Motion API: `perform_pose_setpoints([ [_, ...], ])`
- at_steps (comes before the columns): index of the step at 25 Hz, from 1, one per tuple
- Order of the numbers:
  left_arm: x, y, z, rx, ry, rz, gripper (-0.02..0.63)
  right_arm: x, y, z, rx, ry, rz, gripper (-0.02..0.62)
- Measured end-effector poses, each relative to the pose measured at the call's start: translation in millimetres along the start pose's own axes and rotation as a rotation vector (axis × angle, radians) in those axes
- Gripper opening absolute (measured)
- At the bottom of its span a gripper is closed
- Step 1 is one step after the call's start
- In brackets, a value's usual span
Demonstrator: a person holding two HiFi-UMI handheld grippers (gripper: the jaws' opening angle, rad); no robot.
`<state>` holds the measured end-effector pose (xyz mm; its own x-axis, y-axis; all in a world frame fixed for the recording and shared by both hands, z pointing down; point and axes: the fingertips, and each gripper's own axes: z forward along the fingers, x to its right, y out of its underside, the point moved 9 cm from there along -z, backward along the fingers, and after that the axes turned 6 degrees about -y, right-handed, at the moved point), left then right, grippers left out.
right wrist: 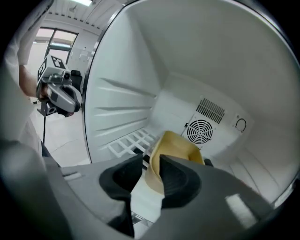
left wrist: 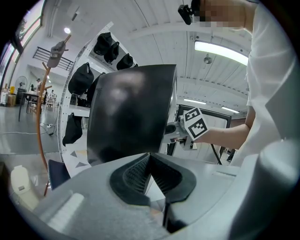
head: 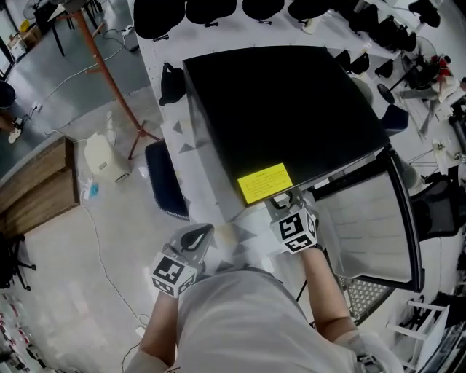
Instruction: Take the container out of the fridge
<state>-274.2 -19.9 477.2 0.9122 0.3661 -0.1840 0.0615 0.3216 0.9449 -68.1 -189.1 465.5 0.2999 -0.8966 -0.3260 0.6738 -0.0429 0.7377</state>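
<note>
A black fridge (head: 277,116) stands in front of me with its door (head: 371,218) swung open to the right. Inside, a beige container (right wrist: 176,145) sits on the white wire shelf (right wrist: 129,140), in front of the rear fan (right wrist: 200,131). My right gripper (right wrist: 151,166) reaches into the opening at the fridge's front (head: 282,202). Its jaws stand wide, with the container's near rim between them and a thin gap on the left side. My left gripper (head: 202,232) hangs low to the left of the fridge, outside it. Its jaws (left wrist: 149,157) meet at the tips and hold nothing.
A dark blue chair (head: 164,178) stands left of the fridge. A white jug (head: 105,156) sits on the floor beside a wooden bench (head: 40,189). A red stand (head: 109,73) and loose cables lie further left. Black items hang on the white wall (head: 218,9) behind.
</note>
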Motion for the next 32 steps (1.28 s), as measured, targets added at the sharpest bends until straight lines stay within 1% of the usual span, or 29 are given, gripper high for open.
perform_pose_setpoints([
  [2, -1.3, 0.0, -1.1, 0.0, -0.003, -0.002, 0.008, -0.6, -0.7, 1.4, -0.032, 0.016, -0.034, 0.1],
  [4, -1.7, -0.3, -2.0, -0.001, -0.003, -0.003, 0.008, -0.6, -1.8, 1.7, -0.046, 0.019, -0.046, 0.083],
  [8, -0.3, -0.1, -3.5, 0.001, -0.002, 0.0, 0.008, -1.3, 0.6, -1.3, -0.048, 0.005, -0.018, 0.043],
  [10, 0.2, 0.3, -3.7, 0.001, 0.002, 0.003, 0.008, -3.4, 1.3, -3.0, -0.04, -0.002, -0.012, 0.038],
  [13, 1.8, 0.0, -3.8, -0.004, 0.011, 0.006, 0.008, -7.9, 1.4, -7.1, -0.037, -0.005, -0.03, 0.037],
  [19, 12.2, -0.4, -0.6, -0.01, 0.044, 0.017, 0.008, -14.9, 4.6, -28.4, -0.003, 0.019, -0.014, 0.035],
  [22, 18.3, -0.9, 2.6, -0.016, 0.068, 0.024, 0.008, -19.1, 6.1, -40.3, 0.045, 0.016, 0.031, 0.034],
  [25, 26.1, -1.2, 6.2, -0.029, 0.094, 0.036, 0.008, -22.0, 9.9, -57.2, 0.078, 0.032, 0.084, 0.034],
  [32, 49.7, -4.2, 19.7, -0.039, 0.166, 0.065, 0.008, -28.3, 32.9, -96.6, 0.096, 0.093, 0.169, 0.034],
])
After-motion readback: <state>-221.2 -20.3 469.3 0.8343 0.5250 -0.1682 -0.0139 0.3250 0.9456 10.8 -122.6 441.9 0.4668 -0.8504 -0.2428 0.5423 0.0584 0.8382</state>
